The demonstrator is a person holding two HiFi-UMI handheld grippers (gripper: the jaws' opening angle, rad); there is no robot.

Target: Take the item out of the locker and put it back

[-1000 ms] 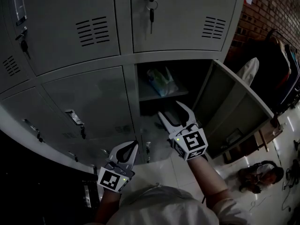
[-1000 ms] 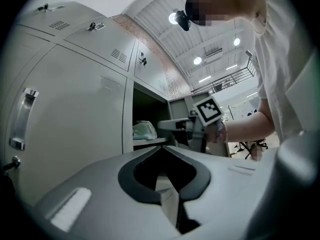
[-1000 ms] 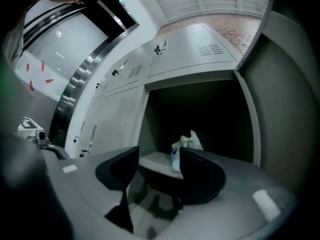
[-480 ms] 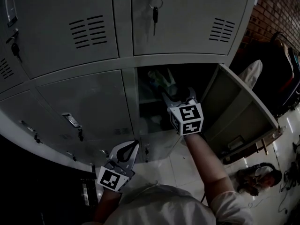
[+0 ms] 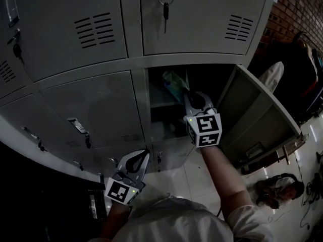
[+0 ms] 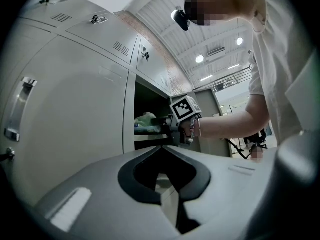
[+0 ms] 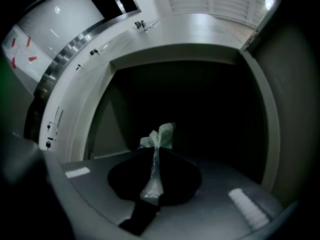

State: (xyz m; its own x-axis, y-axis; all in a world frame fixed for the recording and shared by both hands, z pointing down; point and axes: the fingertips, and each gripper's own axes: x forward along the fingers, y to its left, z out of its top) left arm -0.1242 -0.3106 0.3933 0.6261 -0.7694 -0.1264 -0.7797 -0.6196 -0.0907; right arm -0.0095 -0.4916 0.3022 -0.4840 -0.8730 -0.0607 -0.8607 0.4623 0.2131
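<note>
Once wide, right claw [image 5: 189,92] on bag [image 7: 160,134].

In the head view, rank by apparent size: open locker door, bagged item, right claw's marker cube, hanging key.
1. open locker door
2. right claw's marker cube and bagged item: they look alike; the cube is nearer and the bag partly hidden, so unranked
3. hanging key

Inside the open grey locker [image 5: 192,59], a thin metal shelf [image 5: 160,104] crosses the dark compartment; a crumpled, pale green plastic bag [image 5: 173,81] sits on it. Beneath the shelf lies shadow.
</note>
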